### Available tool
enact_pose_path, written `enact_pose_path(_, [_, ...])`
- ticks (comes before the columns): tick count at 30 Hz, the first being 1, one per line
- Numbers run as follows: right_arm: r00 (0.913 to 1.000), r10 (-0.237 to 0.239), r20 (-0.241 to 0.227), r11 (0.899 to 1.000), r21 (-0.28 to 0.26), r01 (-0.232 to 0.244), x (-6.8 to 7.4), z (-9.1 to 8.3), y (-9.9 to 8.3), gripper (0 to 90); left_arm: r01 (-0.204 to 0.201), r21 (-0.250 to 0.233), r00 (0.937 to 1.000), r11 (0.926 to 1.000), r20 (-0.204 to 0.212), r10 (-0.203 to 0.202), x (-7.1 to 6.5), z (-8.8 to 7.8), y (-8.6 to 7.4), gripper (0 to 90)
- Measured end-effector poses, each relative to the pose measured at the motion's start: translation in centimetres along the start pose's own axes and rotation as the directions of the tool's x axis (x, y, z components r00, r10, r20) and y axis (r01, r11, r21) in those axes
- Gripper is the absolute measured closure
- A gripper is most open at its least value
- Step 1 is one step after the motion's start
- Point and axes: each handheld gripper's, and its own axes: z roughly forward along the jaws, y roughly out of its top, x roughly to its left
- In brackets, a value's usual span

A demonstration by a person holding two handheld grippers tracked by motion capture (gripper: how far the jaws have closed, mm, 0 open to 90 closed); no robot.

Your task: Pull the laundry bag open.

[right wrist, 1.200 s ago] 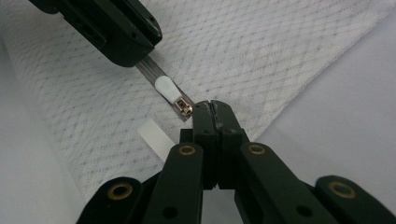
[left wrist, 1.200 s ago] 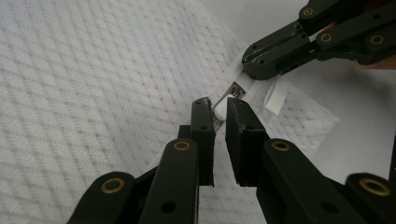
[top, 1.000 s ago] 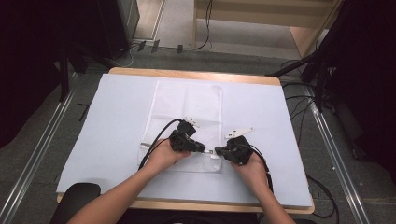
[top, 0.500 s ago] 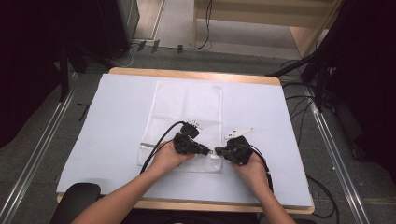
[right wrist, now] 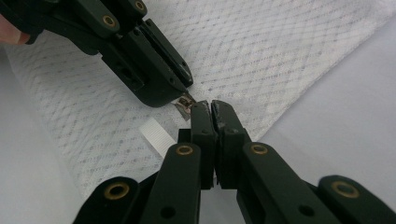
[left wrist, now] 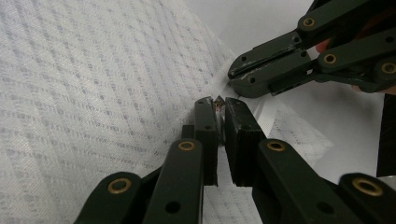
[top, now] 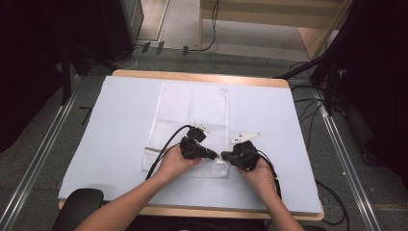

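Note:
A white mesh bag (top: 192, 110) lies flat on the pale-covered table. Both grippers meet at its near right edge. My left gripper (top: 217, 156) (left wrist: 218, 105) has just been closing, and a small metal zipper pull (left wrist: 218, 101) (right wrist: 185, 101) is pinched between its tips. My right gripper (top: 224, 155) (right wrist: 210, 106) faces it tip to tip, shut on the bag's edge (right wrist: 243, 122), where the fabric puckers. In the left gripper view the right gripper (left wrist: 232, 74) comes in from the upper right. A white ribbon tab (right wrist: 156, 135) lies on the mesh beside the jaws.
The pale sheet (top: 120, 120) covers a wooden table, whose far edge (top: 202, 76) shows. Cables (top: 308, 120) trail off to the right, and metal rails (top: 43, 159) run along the floor on both sides. A black rounded object (top: 79, 204) sits at the near left corner.
My left gripper has edged slightly right toward the right one, down by the bag's near edge. The right hand and the bag have stayed put.

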Motion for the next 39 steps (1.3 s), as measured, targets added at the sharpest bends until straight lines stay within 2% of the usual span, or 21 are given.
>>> enact_pose_path(4, [1.0, 0.001, 0.0, 1.0, 0.001, -0.001, 0.0, 0.0, 0.0, 89.5, -0.011, -0.01, 0.9999, 0.9999, 0.001, 0.011, 0.0, 0.1, 0.0, 84.1])
enact_pose_path(12, [1.0, -0.009, 0.0, 1.0, -0.013, 0.009, 0.0, 0.0, -0.2, 89.9, 0.012, 0.017, 0.9988, 0.9998, 0.048, -0.013, 0.5, 0.0, 0.1, 87.6])
enact_pose_path(17, [0.9996, -0.029, 0.004, 0.999, -0.022, 0.029, 0.1, 0.0, -0.3, 90.0, 0.016, 0.033, 0.9981, 0.9993, 0.06, -0.018, 0.8, -0.1, 0.2, 87.8])
enact_pose_path(24, [0.9987, -0.051, -0.002, 0.998, -0.038, 0.051, 0.0, 0.1, -0.5, 90.0, 0.039, 0.05, 0.9953, 0.998, 0.086, -0.044, 1.2, -0.4, 0.3, 88.0])
enact_pose_path(29, [0.9985, -0.053, -0.011, 0.998, -0.043, 0.053, -0.1, 0.1, -0.6, 90.0, 0.079, 0.058, 0.9921, 0.9952, 0.093, -0.085, 1.8, -1.1, 0.2, 88.0])
enact_pose_path(35, [0.9985, -0.054, -0.015, 0.997, -0.047, 0.053, -0.2, 0.1, -0.7, 90.0, 0.084, 0.07, 0.9904, 0.994, 0.105, -0.091, 2.2, -1.7, 0.1, 87.9])
enact_pose_path(38, [0.9985, -0.051, -0.021, 0.997, -0.054, 0.049, -0.2, 0.1, -0.7, 90.0, 0.101, 0.071, 0.9879, 0.9923, 0.11, -0.109, 2.4, -1.9, 0.0, 87.9])
enact_pose_path(39, [0.9985, -0.05, -0.022, 0.997, -0.056, 0.048, -0.2, 0.1, -0.8, 90.0, 0.095, 0.072, 0.9891, 0.9929, 0.106, -0.103, 2.5, -2.0, -0.1, 87.9])
